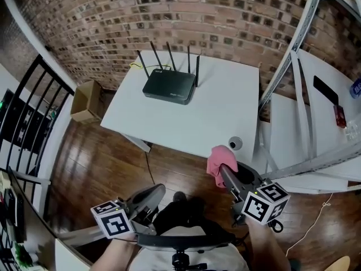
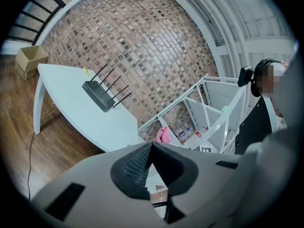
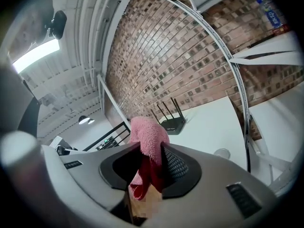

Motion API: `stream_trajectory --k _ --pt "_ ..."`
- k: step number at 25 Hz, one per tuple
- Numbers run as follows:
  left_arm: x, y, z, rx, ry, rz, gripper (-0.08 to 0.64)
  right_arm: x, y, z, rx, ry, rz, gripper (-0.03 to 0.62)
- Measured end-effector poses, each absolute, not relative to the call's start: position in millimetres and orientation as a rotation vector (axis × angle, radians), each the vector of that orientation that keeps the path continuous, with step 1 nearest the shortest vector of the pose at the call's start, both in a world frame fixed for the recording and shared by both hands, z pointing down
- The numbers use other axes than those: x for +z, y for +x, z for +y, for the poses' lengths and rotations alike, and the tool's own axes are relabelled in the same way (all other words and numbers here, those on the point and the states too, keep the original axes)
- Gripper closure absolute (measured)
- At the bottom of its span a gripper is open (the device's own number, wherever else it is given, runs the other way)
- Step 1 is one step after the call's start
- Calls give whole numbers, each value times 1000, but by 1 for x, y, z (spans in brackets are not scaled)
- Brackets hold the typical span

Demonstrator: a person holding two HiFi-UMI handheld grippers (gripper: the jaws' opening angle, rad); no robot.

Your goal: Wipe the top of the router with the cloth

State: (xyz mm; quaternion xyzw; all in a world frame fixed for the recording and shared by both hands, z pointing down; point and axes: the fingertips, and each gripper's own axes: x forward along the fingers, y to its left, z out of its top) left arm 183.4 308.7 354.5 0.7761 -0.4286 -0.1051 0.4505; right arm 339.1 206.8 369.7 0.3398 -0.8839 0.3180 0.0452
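A cardboard box [image 1: 86,100] sits on wood floor [image 1: 101,168] beside the white table [image 1: 225,112].

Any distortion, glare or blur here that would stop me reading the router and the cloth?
Head view: even light, sharp; router crisp on the white table, only soft shadow. Left gripper view: heavy fisheye, dark corners, brick wall bulging. Right gripper view: same fisheye; cloth between the jaws sharp, ceiling light blown out.
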Motion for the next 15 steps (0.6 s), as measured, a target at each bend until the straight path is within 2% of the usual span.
stream_trajectory --k 9,15 --pt "369 127 231 -262 1939 -1057 532 372 296 148 944 1071 -2665 459" --pt "387 62 160 -210 1959 -978 532 387 225 83 962 1141 -2607 459"
